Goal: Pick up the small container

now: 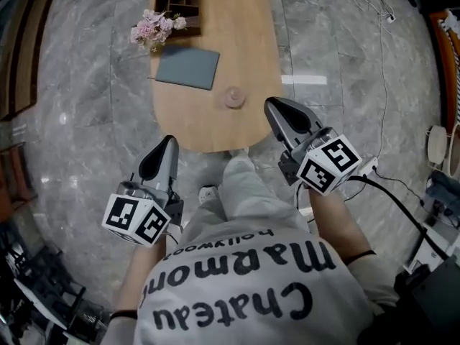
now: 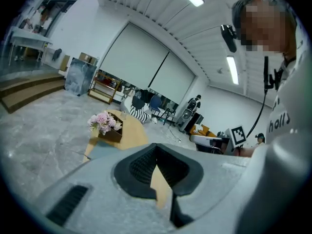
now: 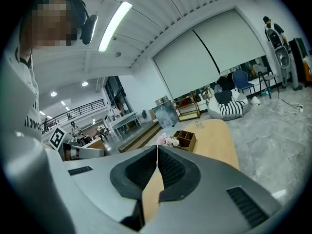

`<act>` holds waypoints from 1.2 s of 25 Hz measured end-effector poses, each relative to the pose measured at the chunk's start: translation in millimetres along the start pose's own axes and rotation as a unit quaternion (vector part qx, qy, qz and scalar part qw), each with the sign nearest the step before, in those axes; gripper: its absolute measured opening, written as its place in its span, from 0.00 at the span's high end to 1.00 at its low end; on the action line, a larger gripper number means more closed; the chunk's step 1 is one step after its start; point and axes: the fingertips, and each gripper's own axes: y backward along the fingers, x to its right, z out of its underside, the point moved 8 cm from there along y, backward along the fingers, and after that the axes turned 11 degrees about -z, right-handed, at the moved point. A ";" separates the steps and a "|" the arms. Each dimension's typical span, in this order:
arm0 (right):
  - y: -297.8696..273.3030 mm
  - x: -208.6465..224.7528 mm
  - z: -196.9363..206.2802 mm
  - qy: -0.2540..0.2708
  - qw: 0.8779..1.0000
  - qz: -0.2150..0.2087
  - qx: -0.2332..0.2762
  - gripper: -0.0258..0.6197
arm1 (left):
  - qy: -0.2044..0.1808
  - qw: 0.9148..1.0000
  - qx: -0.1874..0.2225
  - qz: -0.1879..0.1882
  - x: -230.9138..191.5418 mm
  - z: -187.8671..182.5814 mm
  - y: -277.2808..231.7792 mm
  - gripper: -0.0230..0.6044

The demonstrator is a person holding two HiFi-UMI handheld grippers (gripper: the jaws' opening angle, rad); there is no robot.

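Here left claw point(image 1: 170, 141) and right claw point(image 1: 271, 104), clenched empty, hover near the table's point(image 1: 244, 42) rounded edge.

head view steeply down over table point(image 1: 244, 49); both gripper views near-level, facing same table, flowers point(image 3: 168, 141).

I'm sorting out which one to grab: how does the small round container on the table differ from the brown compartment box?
The small container is round and pale pinkish; the compartment box is rectangular, brown and split into sections. The small container is far smaller than the compartment box. The small container stands alone at the table's near end; the compartment box sits at the far end beside pink flowers. Both rest on the wooden table.
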 end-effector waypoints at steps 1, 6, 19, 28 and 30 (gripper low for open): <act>-5.8 14.6 0.3 -0.013 1.000 -0.005 -0.002 0.94 | 0.007 1.000 -0.002 0.001 1.7 1.1 -12.2 0.95; -45.2 86.0 15.4 -0.056 0.998 -0.009 -0.004 0.94 | 0.018 0.999 -0.035 0.003 -1.0 17.0 -83.7 0.95; -102.4 171.2 157.5 -0.123 0.987 -0.048 -0.086 0.94 | 0.057 0.987 -0.148 -0.032 -29.3 143.1 -172.7 0.95; -117.0 161.9 160.6 -0.009 0.992 -0.090 -0.088 0.94 | 0.057 0.988 -0.141 -0.024 -45.0 164.6 -200.7 0.95; -118.7 161.2 163.5 0.004 0.991 -0.097 -0.097 0.94 | 0.057 0.988 -0.141 -0.027 -48.0 167.3 -203.9 0.95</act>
